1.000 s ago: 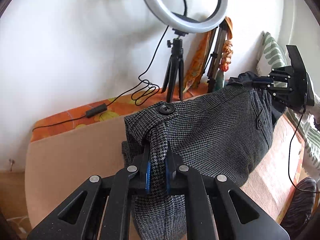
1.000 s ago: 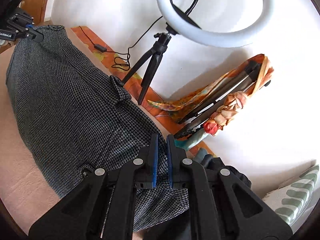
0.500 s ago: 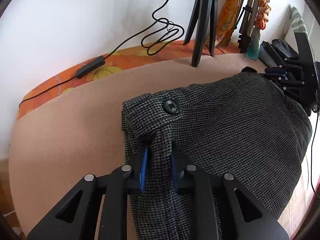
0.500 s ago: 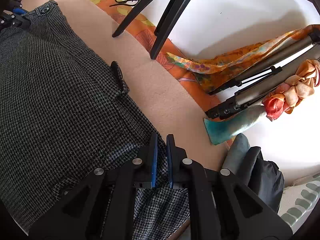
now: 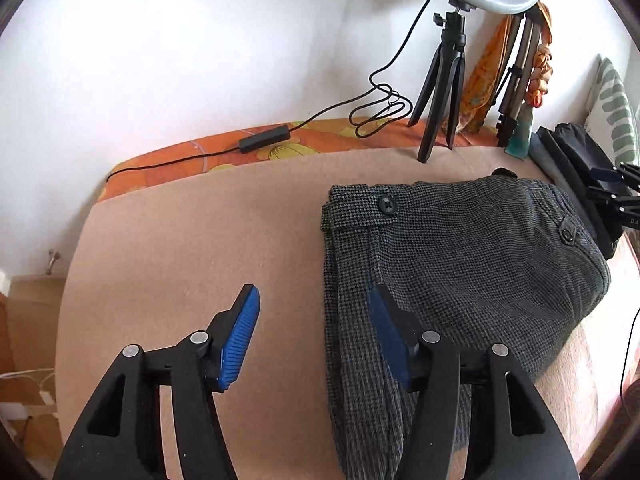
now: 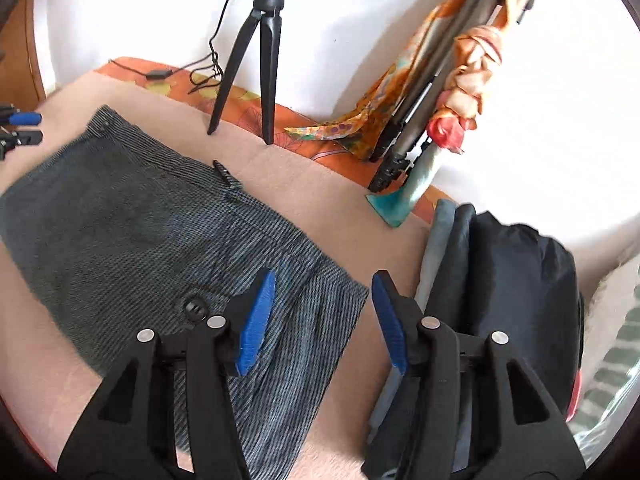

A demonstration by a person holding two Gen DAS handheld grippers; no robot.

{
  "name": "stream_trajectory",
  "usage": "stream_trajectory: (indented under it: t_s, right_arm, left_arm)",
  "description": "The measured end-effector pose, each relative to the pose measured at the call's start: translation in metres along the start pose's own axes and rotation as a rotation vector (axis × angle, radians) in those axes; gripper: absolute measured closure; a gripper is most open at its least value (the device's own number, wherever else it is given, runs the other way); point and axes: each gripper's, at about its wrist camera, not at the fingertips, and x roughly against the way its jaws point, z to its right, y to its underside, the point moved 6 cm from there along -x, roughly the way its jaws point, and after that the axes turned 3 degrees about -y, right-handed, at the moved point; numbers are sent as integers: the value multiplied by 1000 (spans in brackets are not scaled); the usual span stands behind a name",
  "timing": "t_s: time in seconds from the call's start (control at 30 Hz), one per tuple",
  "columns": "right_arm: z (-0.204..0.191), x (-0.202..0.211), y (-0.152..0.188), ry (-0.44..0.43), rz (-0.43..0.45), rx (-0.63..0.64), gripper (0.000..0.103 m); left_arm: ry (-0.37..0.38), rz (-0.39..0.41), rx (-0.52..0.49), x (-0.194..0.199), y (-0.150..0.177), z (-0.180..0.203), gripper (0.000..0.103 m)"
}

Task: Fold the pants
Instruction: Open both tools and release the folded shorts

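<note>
The grey houndstooth pants [image 5: 452, 264] lie flat on the tan bed cover [image 5: 180, 240], waistband with a black button [image 5: 387, 205] toward the wall. My left gripper [image 5: 314, 326] is open and empty above the pants' left edge, its right finger over the cloth. In the right wrist view the pants [image 6: 152, 236] lie at the left, and my right gripper [image 6: 324, 312] is open and empty over their right waist corner. The right gripper shows at the far right of the left wrist view [image 5: 616, 188]. The left gripper shows at the left edge of the right wrist view [image 6: 20, 128].
A ring light on a black tripod [image 5: 444, 92] stands at the back by the wall, with its cable and inline switch [image 5: 264, 142] on the orange sheet. Folded tripods wrapped in scarves [image 6: 436, 92] lean on the wall. A stack of dark folded clothes [image 6: 500, 300] lies right of the pants.
Both grippers lowered the pants' waist onto the bed, then let go and opened. The pants now lie flat and both grippers have drawn back a little.
</note>
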Motion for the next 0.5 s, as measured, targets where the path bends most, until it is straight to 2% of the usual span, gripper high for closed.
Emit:
stream_trajectory:
  t_s: [0.13, 0.27, 0.5]
  right_arm:
    - [-21, 43, 35, -148, 25, -126, 44]
    - [-54, 56, 75, -300, -3, -236, 44]
    - [-105, 47, 114, -399, -40, -339, 44]
  left_arm:
    - [77, 6, 25, 26, 19, 7, 46]
    - [114, 10, -22, 49, 41, 32, 46]
    - [126, 7, -110, 67, 70, 70, 46]
